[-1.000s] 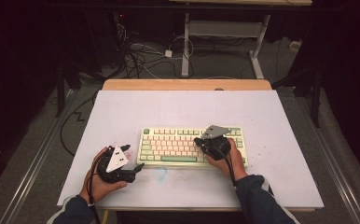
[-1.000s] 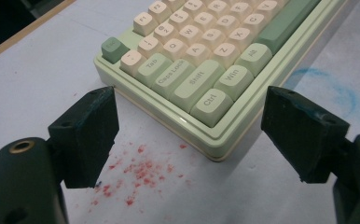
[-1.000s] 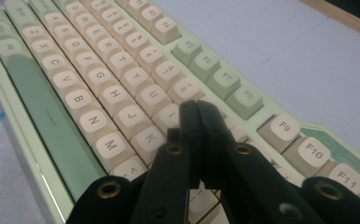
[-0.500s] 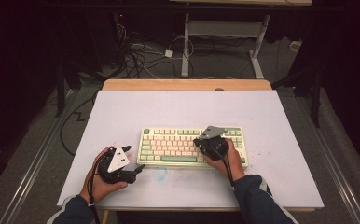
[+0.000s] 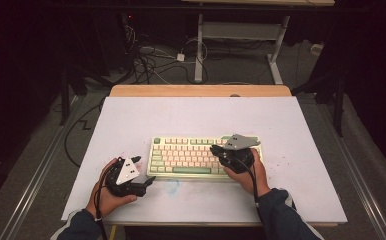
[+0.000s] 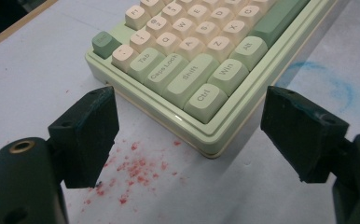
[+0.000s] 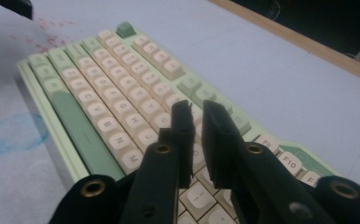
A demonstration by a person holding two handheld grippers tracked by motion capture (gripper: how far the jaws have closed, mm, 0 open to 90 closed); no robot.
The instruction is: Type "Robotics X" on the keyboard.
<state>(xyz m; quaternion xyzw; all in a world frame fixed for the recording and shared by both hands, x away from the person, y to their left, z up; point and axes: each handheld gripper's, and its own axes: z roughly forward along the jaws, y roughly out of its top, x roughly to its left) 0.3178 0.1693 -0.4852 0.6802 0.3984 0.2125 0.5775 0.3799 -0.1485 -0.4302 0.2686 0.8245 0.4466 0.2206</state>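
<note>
The pale green mechanical keyboard with cream and green keycaps (image 5: 205, 156) lies square on the white table sheet (image 5: 301, 130), near the person's edge. The right gripper (image 5: 217, 150) hovers over the keyboard's right half with its jaws nearly closed and nothing visible between them; in the right gripper view its fingertips (image 7: 183, 112) point down at the cream keys of the middle rows. Compared with one second ago this gripper is almost unmoved, which suggests a key press in hand. The left gripper (image 5: 143, 186) has drifted slightly rightward toward the keyboard's near-left corner; its jaws stand wide apart and empty, framing the green Ctrl key (image 6: 205, 99) in the left gripper view. Red speckles (image 6: 138, 170) mark the sheet just beside that corner. The approach probably prepares a steadying hold on the keyboard's left end.
</note>
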